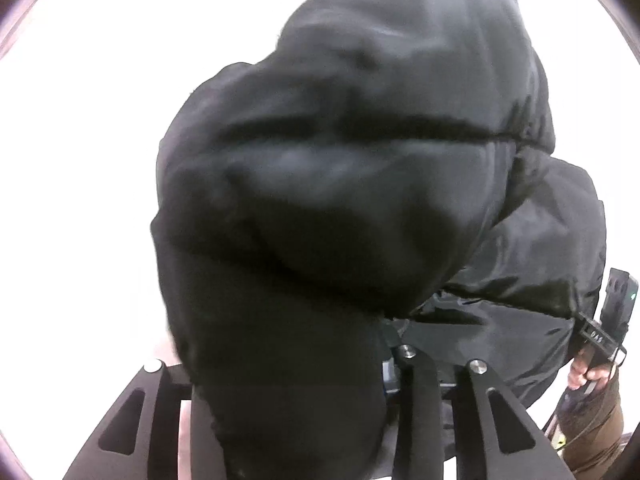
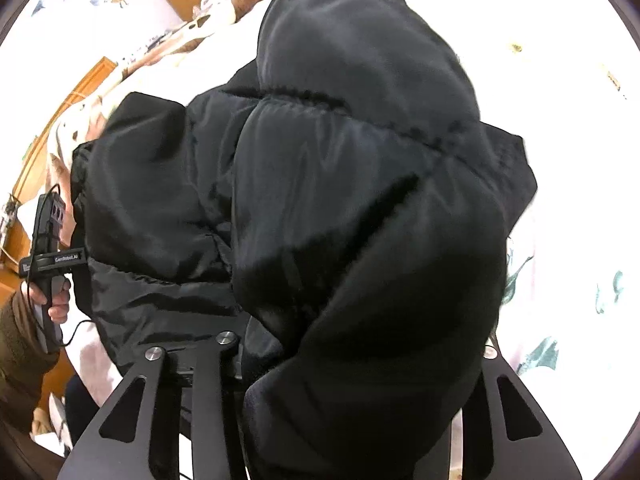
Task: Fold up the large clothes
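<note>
While jacket (image 1: 360, 200) fills both, right shows headboard (image 2: 80, 92).

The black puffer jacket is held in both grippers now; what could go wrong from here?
1. The puffer jacket is thick and slick; the left gripper and right gripper each clamp a bulky fold, which may slip out.
2. Fabric fills both wrist views, so placement on the white bedsheet is hard to judge.
3. The cable under the person's hand could snag the jacket.
</note>
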`<act>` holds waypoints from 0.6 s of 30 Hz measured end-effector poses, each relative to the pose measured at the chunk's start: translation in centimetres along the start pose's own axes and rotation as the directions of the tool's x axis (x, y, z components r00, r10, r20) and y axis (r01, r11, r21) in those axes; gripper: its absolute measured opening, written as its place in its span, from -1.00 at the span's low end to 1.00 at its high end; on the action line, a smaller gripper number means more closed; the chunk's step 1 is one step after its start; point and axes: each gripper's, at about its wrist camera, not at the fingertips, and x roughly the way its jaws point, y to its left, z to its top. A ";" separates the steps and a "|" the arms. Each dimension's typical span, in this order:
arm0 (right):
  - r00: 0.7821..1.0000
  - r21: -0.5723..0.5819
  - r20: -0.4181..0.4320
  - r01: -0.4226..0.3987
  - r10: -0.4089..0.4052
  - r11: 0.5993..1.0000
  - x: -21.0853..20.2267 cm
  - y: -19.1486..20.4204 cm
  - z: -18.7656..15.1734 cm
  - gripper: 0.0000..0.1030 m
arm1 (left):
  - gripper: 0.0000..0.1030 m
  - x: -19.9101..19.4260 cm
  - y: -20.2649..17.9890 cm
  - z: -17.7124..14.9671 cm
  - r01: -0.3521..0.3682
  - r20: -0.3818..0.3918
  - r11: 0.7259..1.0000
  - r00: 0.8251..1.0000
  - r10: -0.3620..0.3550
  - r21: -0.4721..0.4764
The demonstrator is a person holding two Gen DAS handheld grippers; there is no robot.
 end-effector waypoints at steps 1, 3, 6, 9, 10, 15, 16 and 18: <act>1.000 0.001 0.009 0.001 -0.001 1.000 -0.5 0.3 0.0 -0.22 | -0.27 -0.3 -0.1 0.0 -0.001 0.006 1.000 1.000 0.001 0.003; 1.000 -0.012 0.031 0.004 -0.003 1.000 -1.4 1.1 -0.1 -0.26 | -0.29 -1.4 -0.6 0.1 -0.012 0.025 1.000 1.000 0.012 0.023; 0.998 -0.021 0.068 -0.005 0.007 1.000 -2.8 2.1 -0.1 -0.30 | -0.30 -2.8 -1.1 0.3 -0.003 0.045 1.000 0.999 0.002 0.027; 0.996 -0.036 0.093 -0.013 0.016 0.999 -4.3 3.3 0.0 -0.32 | -0.31 -3.6 -1.1 0.8 0.004 0.064 1.000 0.998 -0.005 0.028; 0.995 -0.041 0.099 -0.011 0.015 0.999 -4.6 3.9 0.0 -0.32 | -0.32 -3.6 -1.1 0.8 0.003 0.068 1.000 0.998 -0.005 0.029; 0.990 -0.044 0.136 -0.030 0.036 0.999 -5.9 5.3 0.0 -0.35 | -0.34 -5.5 -1.0 0.2 0.023 0.099 0.999 0.995 -0.028 0.043; 0.989 -0.049 0.143 -0.034 0.041 0.998 -6.1 5.5 0.0 -0.35 | -0.35 -5.4 -0.8 1.1 0.030 0.103 0.999 0.994 -0.034 0.042; 0.987 -0.056 0.149 -0.047 0.055 0.997 -6.6 6.2 0.0 -0.36 | -0.38 -6.8 -0.3 1.3 0.042 0.129 0.998 0.991 -0.047 0.038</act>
